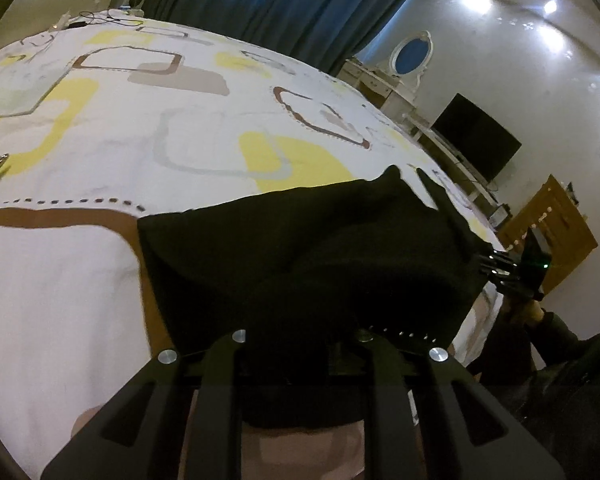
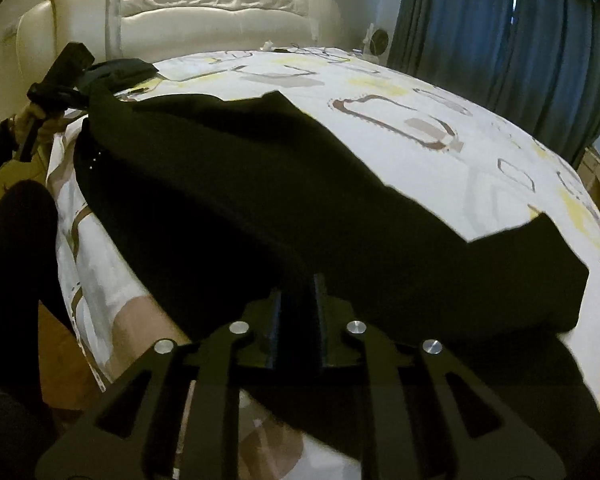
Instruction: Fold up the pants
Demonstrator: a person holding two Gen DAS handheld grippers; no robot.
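Currently black pants [image 2: 260, 184] lie spread across the near edge of the bed [image 1: 148, 128], partly draped over its side. Left gripper [image 2: 90, 92] and right gripper [image 2: 296, 304] each at 1 end of the pants, both jaws nearly closed with cloth between them. Blue curtain [image 1: 284, 4] is beyond the pants, headboard [image 2: 204, 8] too.

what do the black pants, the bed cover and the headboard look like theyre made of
Pants: soft matte knit or woven cloth, likely; it sags and shows no shine.
Bed cover: thin printed cotton-like sheet, with fine wrinkles and flat colour.
Headboard: cream leather or imitation leather, glossy, with buttoned tufting.
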